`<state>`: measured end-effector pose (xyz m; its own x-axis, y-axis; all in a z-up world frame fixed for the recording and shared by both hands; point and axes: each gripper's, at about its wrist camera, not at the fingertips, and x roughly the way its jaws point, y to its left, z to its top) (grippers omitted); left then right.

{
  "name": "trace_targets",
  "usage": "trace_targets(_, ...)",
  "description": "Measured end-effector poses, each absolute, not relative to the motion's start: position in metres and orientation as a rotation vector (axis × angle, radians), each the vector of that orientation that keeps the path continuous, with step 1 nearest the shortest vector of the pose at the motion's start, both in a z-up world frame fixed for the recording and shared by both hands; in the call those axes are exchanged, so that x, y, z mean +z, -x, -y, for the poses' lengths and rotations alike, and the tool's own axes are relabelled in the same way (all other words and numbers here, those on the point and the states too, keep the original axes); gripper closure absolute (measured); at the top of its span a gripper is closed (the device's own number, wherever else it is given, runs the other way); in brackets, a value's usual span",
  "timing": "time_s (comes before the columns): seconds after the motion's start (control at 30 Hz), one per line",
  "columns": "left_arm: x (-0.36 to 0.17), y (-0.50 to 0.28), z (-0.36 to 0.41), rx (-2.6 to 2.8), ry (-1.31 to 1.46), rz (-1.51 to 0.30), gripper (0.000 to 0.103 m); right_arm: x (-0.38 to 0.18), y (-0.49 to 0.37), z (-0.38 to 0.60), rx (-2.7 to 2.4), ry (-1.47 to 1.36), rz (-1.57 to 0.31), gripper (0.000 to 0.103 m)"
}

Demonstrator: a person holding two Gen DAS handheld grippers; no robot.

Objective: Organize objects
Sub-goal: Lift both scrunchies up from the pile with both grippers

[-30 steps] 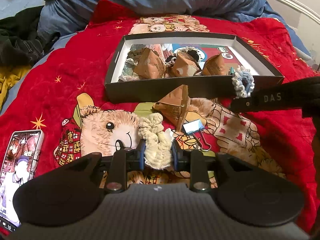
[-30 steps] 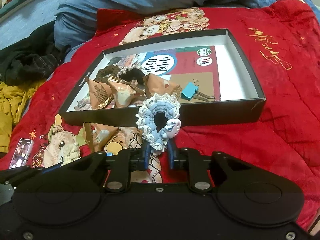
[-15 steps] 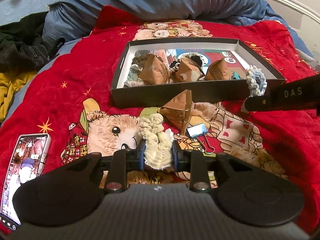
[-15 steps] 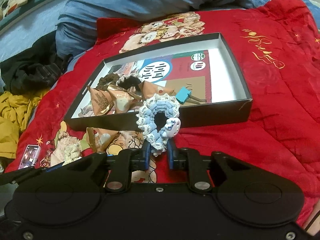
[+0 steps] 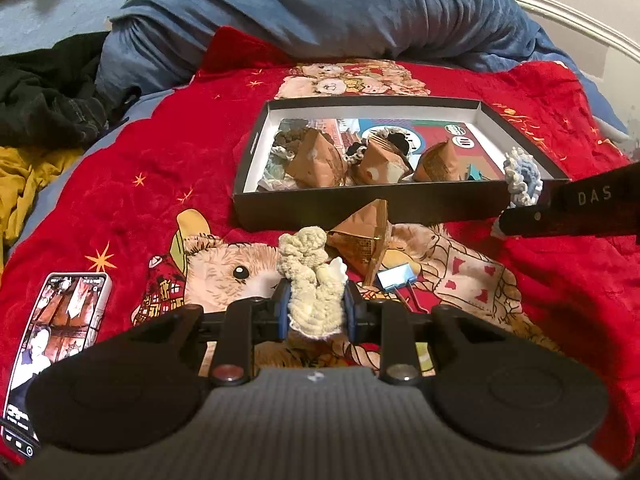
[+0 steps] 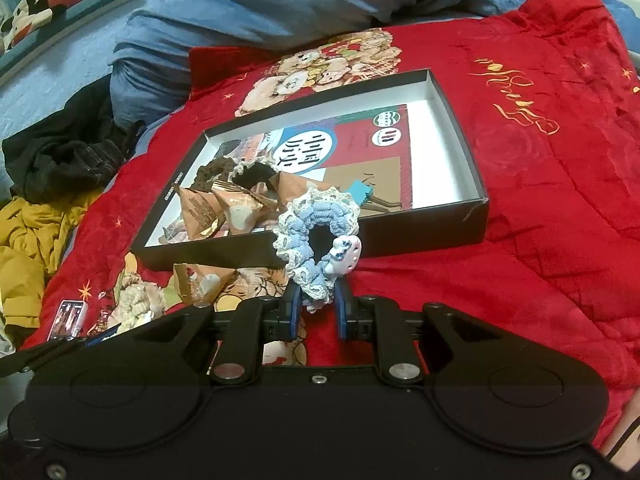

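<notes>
My left gripper (image 5: 315, 307) is shut on a cream scrunchie (image 5: 310, 276) and holds it above the red blanket, short of the black box (image 5: 360, 208). My right gripper (image 6: 318, 310) is shut on a blue and white scrunchie (image 6: 316, 236) with a white charm, held above the blanket just before the box's near wall (image 6: 420, 232). That scrunchie also shows in the left wrist view (image 5: 520, 180). The box holds brown triangular packets (image 5: 316, 160), dark scrunchies and a teal binder clip (image 6: 360, 191). One brown packet (image 5: 364, 236) and a silver-blue binder clip (image 5: 394, 278) lie on the blanket outside the box.
A phone (image 5: 60, 320) with a lit screen lies on the blanket at the left. A blue duvet (image 5: 320, 12) is heaped behind the box. Dark and yellow clothes (image 5: 36, 120) lie at the far left. The right of the box floor (image 6: 428, 168) is bare.
Both grippers have risen and drawn back a little from the box, each keeping its scrunchie. The box looks farther and is seen more from above.
</notes>
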<state>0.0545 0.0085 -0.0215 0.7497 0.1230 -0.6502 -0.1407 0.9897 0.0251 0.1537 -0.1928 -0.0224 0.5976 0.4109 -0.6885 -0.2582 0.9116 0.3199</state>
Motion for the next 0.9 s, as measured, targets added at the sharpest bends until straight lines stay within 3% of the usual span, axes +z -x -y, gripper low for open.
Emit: trace_targets(0.9, 0.006, -0.038, -0.012, 0.08, 0.07, -0.568, 0.073, 0.008, -0.149, 0.187, 0.439, -0.252, -0.789, 0.086)
